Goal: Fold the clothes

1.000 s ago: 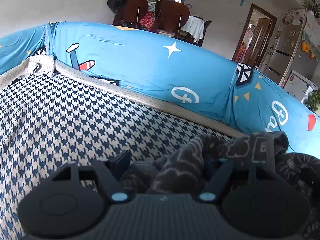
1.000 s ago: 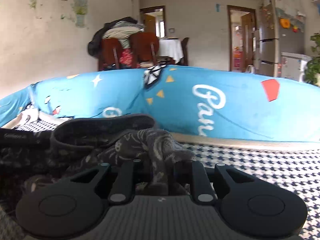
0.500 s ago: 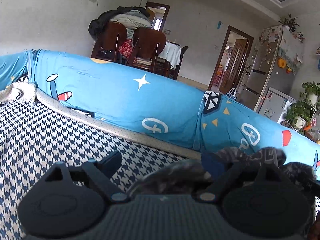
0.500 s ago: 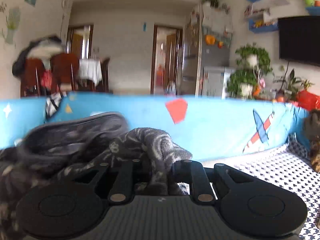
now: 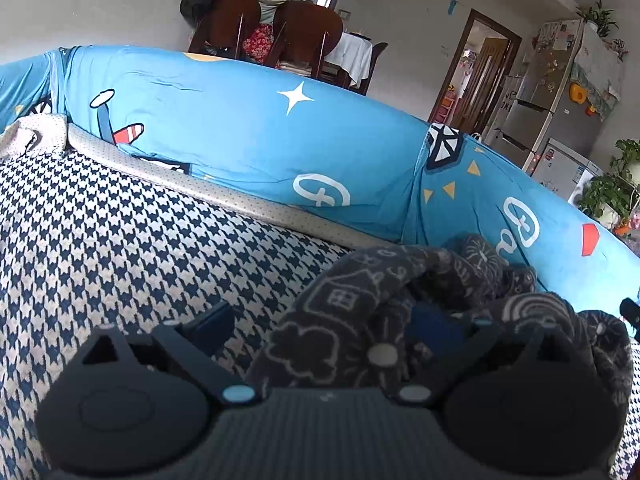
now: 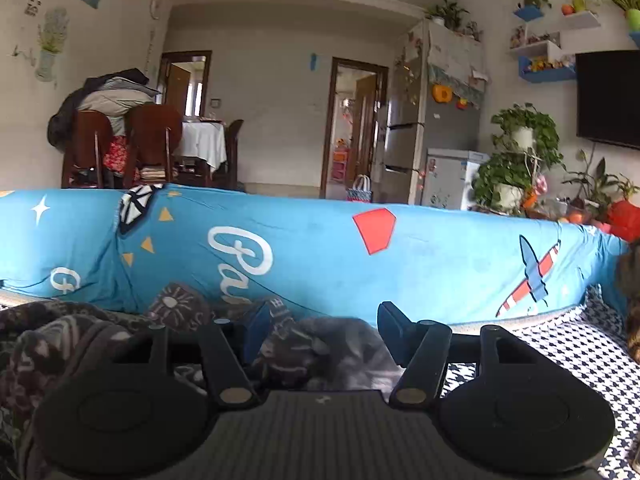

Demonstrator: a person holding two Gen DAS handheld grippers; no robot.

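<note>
1. Opening, both pairs of tongs: the left tongs [image 5: 320, 324] stand spread wide, and the dark patterned garment [image 5: 360, 320] bulges between the two fingers without either pad visibly pressing it.
2. Right tongs [image 6: 320, 326] are parting as well. A fold of the same garment [image 6: 304, 344] lies between them, against the left finger, clear of the right one. No grip seen on either side.
3. Garment location: bunched in a loose heap on the houndstooth sofa seat [image 5: 120, 248], just in front of the blue printed cover [image 5: 248, 136] over the backrest. Its near edge lies against both tools; its far lobes touch the blue cover. In the right view more of it spreads off to the left, under the tool body.
4. Judgement on step: a release after laying cloth down. The heap looks rumpled, not flat, so the fold seems far from finished.
5. Risk a: fleece-like cloth may snag on a finger as the tool backs away, dragging the laid part out of place. Cause: fabric is draped against the inner faces.
6. Risk b: thick soft layers may spring open once let go, undoing the crease.
7. Risk c: the next pinch may catch several layers at once, since edges are hidden in the bunch.
8. Surroundings: wooden chairs [image 6: 120, 144] piled with clothes, fridge [image 6: 432, 120], potted plants [image 6: 520, 148], all well apart from the work.
</note>
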